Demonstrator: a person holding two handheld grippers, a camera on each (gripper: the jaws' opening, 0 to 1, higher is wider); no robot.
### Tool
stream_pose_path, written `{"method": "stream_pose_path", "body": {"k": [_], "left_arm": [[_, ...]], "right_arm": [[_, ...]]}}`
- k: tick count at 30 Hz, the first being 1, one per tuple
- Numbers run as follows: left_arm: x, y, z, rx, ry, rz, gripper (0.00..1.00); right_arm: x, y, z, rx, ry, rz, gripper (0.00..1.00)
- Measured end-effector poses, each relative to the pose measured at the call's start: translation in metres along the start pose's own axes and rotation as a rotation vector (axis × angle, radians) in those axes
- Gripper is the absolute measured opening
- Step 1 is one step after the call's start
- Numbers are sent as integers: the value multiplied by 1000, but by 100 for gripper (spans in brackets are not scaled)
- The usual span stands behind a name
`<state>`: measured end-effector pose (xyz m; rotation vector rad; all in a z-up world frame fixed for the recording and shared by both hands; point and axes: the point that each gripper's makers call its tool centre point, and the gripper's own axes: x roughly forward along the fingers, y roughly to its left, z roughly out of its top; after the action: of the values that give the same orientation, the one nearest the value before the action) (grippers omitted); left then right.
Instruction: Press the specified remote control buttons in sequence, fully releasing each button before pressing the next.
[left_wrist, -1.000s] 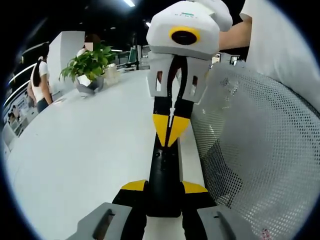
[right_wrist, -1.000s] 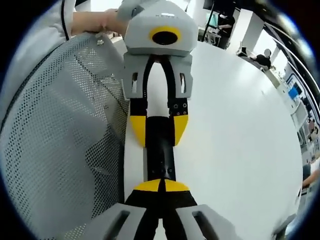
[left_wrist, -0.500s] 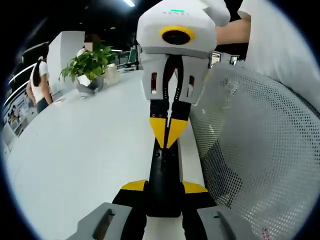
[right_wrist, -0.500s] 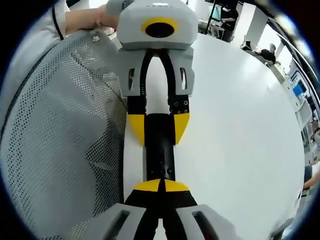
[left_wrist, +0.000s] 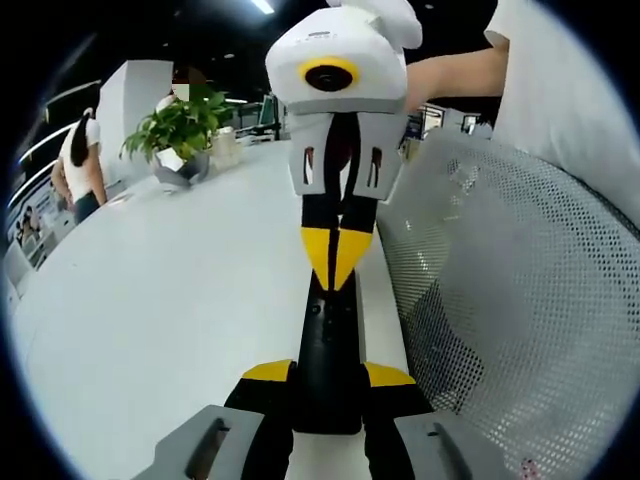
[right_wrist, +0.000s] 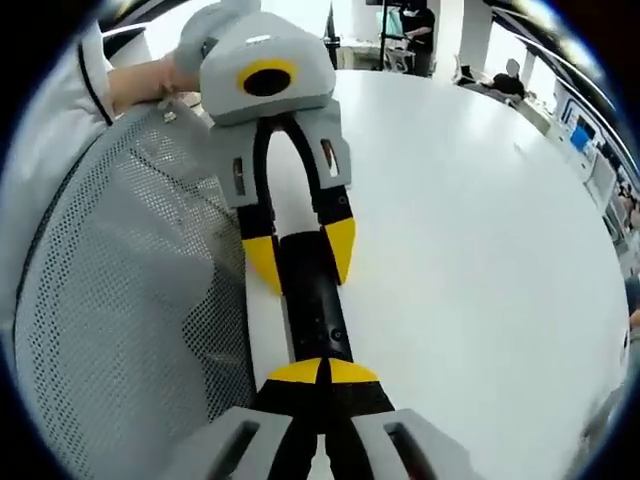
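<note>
A long black remote control (left_wrist: 328, 345) lies along the middle of the left gripper view, with my left gripper (left_wrist: 328, 378) shut on its near end, one yellow fingertip on each side. My right gripper (left_wrist: 335, 262) comes down from above, shut, with its joined yellow tips resting at the remote's far end. In the right gripper view my right gripper (right_wrist: 322, 372) shows its tips together over the remote control (right_wrist: 312, 305). Beyond it the left gripper (right_wrist: 300, 258) clamps the remote from both sides. Small buttons on the remote are too dark to read.
The white table (left_wrist: 150, 300) stretches to the left, with a potted plant (left_wrist: 180, 135) at its far end. A grey mesh chair back (left_wrist: 500, 300) stands close on the right, also seen as the mesh chair back (right_wrist: 120, 300). A person's arm (left_wrist: 455, 75) holds the right gripper. People stand in the background.
The right gripper's body has swung a little to the left and rolled, so the right gripper view has tilted. Its tips stay at the remote's end. The left gripper keeps its hold.
</note>
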<state>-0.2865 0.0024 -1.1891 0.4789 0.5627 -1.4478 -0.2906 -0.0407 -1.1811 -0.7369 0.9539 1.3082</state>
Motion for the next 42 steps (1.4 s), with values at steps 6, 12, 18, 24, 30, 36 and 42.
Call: {"method": "stream_pose_path", "body": {"k": [6,12,18,24,30,36,42], "left_arm": [[0,-1,-1,-2,3,1,25],[0,-1,-1,-2,3,2,25],[1,-1,-2,-2,5,1,24],[1,-1,-2,-2,3,2,24],[1,-2,-2,-2,4,5,25],[1,-1,-2,0,4,4,25],[0,-1,-2,-1,3,3,25]], "right_arm": [[-2,-1,-3,46,12,2,0],[1,0,-3,26,58,0,0],[2,-1,-4,-6,108,-5,0],[0,-1,-3,69,-22,10,0],[-3,-2,-5,140,-42,9,0],[-3,-2,-7,110,-16,1,0],[-7,-7,-16,55,57,-1,0]]}}
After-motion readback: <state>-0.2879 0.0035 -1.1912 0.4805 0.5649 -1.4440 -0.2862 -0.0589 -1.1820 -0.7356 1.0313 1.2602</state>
